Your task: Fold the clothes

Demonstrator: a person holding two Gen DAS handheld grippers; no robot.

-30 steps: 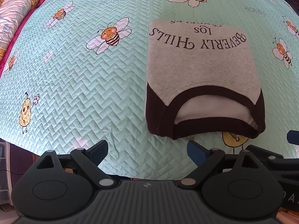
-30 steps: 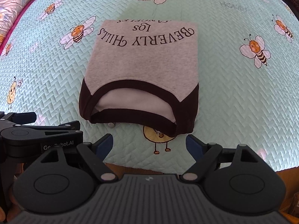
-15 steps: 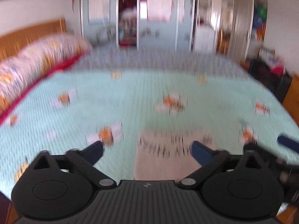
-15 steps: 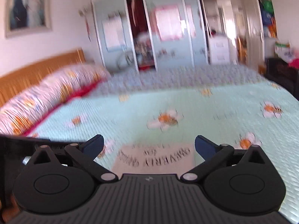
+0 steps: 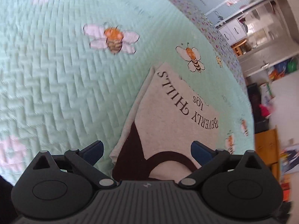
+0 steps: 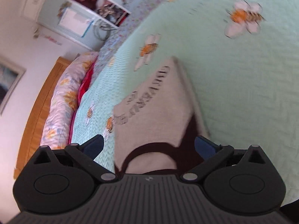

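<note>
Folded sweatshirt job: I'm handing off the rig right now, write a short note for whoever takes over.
Left gripper: open, nothing between its fingers; it is tilted and aimed at the collar end of the sweatshirt.
Right gripper: open, empty, also tilted and aimed at the collar end.
Grey sweatshirt with dark collar trim and "Beverly Hills" print: lies folded into a compact rectangle on the mint bee-print quilt, print facing up.
Done: this garment looks fully folded.
Left: judging by these views, little remains on this piece; no other clothes show. Both views are blurred, so check the edges before moving on.
</note>
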